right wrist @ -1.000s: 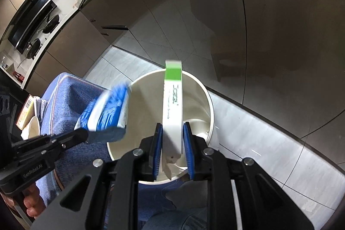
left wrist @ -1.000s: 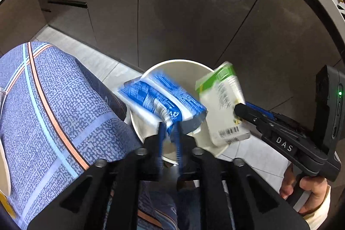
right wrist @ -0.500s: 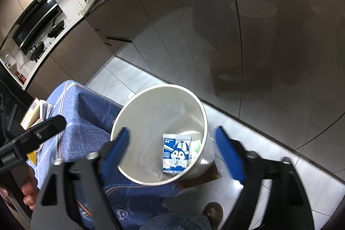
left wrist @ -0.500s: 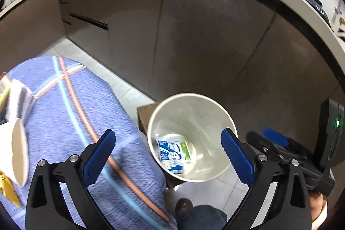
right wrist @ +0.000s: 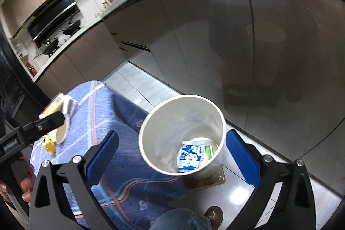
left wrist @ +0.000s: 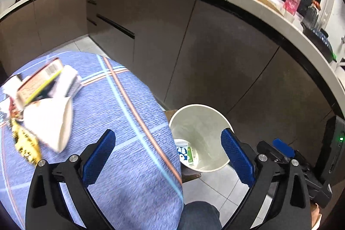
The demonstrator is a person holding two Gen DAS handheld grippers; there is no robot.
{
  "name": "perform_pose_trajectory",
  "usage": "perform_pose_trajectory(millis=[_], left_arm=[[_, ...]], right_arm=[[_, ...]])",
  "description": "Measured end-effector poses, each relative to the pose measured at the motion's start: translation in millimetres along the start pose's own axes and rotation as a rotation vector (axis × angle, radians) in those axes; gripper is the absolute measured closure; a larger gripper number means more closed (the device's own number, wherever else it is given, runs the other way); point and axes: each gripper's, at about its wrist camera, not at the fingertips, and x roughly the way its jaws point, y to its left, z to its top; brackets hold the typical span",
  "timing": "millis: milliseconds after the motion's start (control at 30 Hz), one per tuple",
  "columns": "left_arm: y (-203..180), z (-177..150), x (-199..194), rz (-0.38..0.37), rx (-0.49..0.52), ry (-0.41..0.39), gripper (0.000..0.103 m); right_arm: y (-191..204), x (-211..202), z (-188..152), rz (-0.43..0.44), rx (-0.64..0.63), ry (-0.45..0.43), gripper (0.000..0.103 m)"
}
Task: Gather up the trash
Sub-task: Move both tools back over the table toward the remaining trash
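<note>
A white bin (right wrist: 183, 98) stands on the floor beside the blue-clothed table (left wrist: 120, 122). Inside it lie a blue-and-white carton (right wrist: 190, 156) and a green-and-white carton (right wrist: 209, 151); both show in the left wrist view too, the blue one (left wrist: 182, 153) partly behind the table edge. My right gripper (right wrist: 172, 134) hovers above the bin, its jaws opening with nothing between them. My left gripper (left wrist: 167, 133) is open and empty above the table's edge. On the table lie a white paper cup (left wrist: 51, 120), a barcoded box (left wrist: 36, 83) and a yellow wrapper (left wrist: 25, 148).
Dark kitchen cabinets (left wrist: 194, 53) under a white counter run close behind the bin. The bin sits on a small wooden board (right wrist: 207, 180) on pale floor tiles. A person's jeans and brown shoe (right wrist: 213, 215) are right below the grippers.
Both grippers opened and let go of their cartons, which now lie in the bin. Both then rose and pulled back, the left swinging toward the table.
</note>
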Motion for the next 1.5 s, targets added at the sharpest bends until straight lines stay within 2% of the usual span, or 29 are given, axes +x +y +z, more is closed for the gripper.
perform_pose_trajectory(millis=[267, 467, 700, 867, 1033, 1100, 1367, 1467, 1500], left_arm=[[38, -23, -75, 0.053, -0.083, -0.104, 0.008], [91, -45, -143, 0.152, -0.147, -0.189, 0.008], [151, -72, -181, 0.226, -0.257, -0.228, 0.008], [173, -87, -186, 0.238, -0.265, -0.229, 0.008], [187, -96, -181, 0.237, -0.262, -0.222, 0.008], [192, -99, -178, 0.229, -0.267, -0.219, 0.008], [207, -99, -159, 0.199, -0.275, -0.183, 0.009], [209, -95, -150, 0.181, -0.281, -0.167, 0.01], [211, -92, -145, 0.17, -0.284, -0.161, 0.01]], right_arm=[[67, -45, 0, 0.081, -0.156, -0.067, 0.003], [129, -60, -12, 0.18, -0.296, -0.081, 0.003], [197, -34, -30, 0.251, -0.423, -0.003, 0.003], [240, 0, -41, 0.261, -0.53, 0.048, 0.006], [263, 40, -45, 0.3, -0.557, 0.117, 0.028], [270, 61, -44, 0.307, -0.545, 0.158, 0.034], [282, 115, -40, 0.331, -0.488, 0.251, 0.047], [283, 123, -37, 0.351, -0.464, 0.258, 0.058], [282, 126, -36, 0.366, -0.449, 0.265, 0.071]])
